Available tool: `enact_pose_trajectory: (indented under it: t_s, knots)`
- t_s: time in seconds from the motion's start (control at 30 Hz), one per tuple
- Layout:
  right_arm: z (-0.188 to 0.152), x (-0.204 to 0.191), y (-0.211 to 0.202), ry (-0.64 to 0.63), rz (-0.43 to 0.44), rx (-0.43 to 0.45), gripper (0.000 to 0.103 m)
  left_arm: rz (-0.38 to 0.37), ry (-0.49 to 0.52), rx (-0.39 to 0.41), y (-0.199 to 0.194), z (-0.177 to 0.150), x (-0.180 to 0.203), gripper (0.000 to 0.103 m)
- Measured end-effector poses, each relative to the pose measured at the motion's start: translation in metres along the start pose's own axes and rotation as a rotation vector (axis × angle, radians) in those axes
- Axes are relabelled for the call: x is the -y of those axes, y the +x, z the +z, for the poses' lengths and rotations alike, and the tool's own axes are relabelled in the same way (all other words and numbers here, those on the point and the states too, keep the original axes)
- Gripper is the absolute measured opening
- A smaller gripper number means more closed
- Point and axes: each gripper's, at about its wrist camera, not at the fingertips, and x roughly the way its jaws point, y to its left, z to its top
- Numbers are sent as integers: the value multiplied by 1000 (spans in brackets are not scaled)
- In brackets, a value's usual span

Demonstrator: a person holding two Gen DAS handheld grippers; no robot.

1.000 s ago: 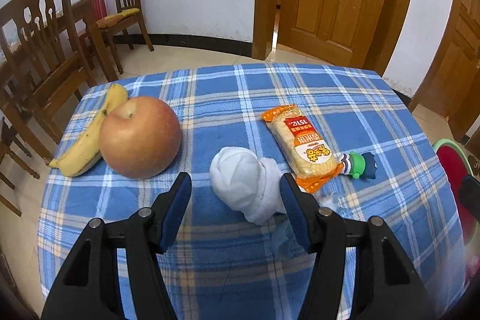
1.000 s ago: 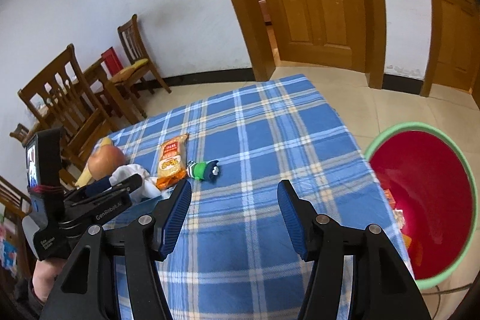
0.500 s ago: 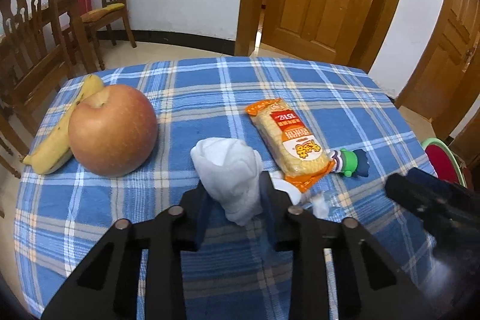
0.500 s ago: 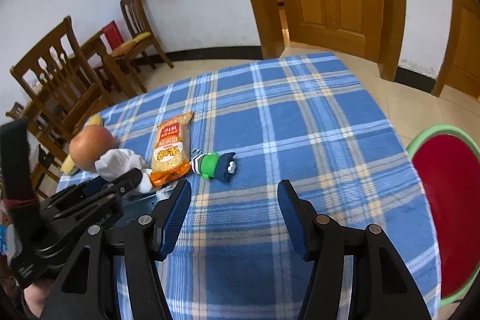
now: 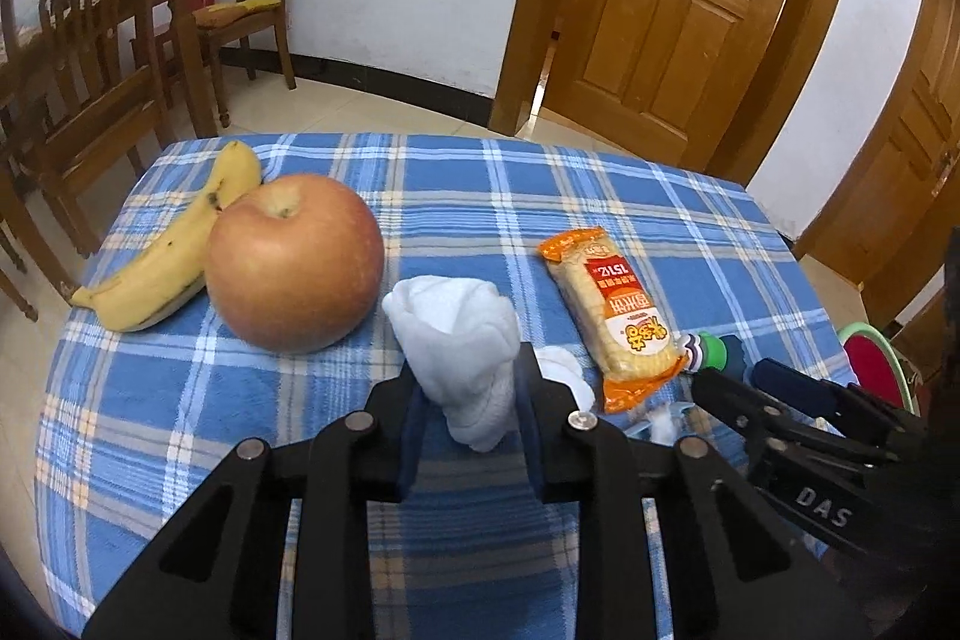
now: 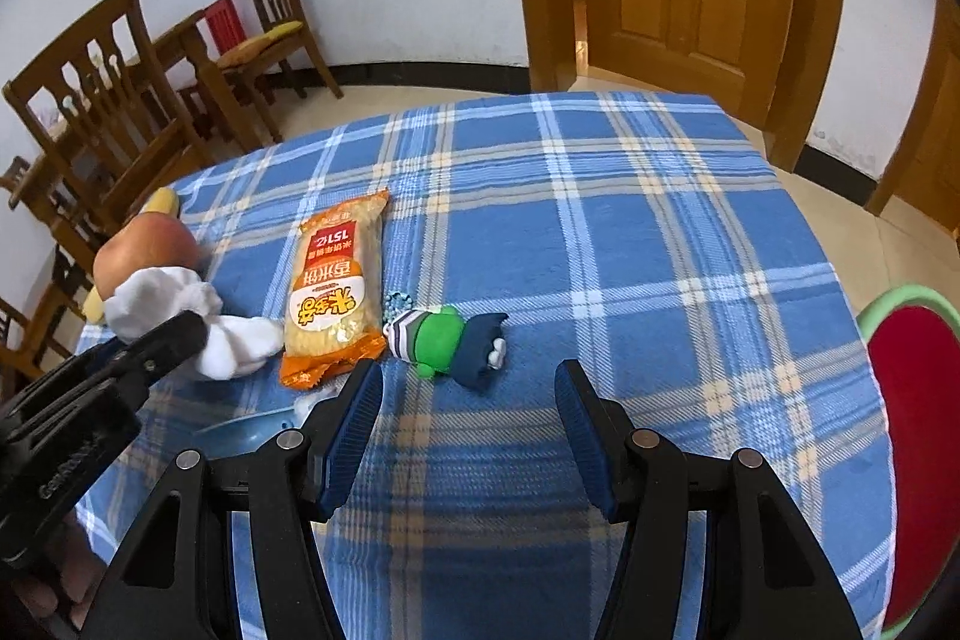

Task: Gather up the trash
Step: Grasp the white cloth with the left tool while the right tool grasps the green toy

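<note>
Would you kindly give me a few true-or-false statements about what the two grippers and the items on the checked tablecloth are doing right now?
1. The left gripper is shut on the white tissue wad. True.
2. The right gripper grips the snack packet. False: it is open and holds nothing; the packet lies on the tablecloth.
3. The apple sits beside the banana. True.
4. The green toy lies in the red bin. False: it lies on the tablecloth, next to the packet.
5. The tissue wad is already in the bin. False: it is between the left gripper's fingers.
</note>
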Motion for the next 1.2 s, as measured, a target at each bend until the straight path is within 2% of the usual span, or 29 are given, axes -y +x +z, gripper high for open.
enact_pose_trajectory:
  t_s: [0.4, 0.43, 0.47, 0.67, 1.0, 1.2]
  knots:
    - [9, -13, 15, -45, -38, 34, 61, -7, -2, 3, -3, 0, -2, 27]
    - [8, -13, 14, -48, -43, 37, 58, -8, 0, 2, -2, 0, -1, 27]
    - [8, -13, 14, -54, -51, 42, 51, -8, 2, 2, -2, 0, 0, 27]
    - [6, -6, 10, -26, -20, 33, 46, -1, 20, 12, -3, -1, 6, 27]
    - [-14, 27, -30, 56, 18, 68, 46, -8, 42, 49, -18, -2, 19, 27]
    - [-35, 52, -67, 125, 34, 117, 46, -16, 98, 56, -34, -2, 41, 27]
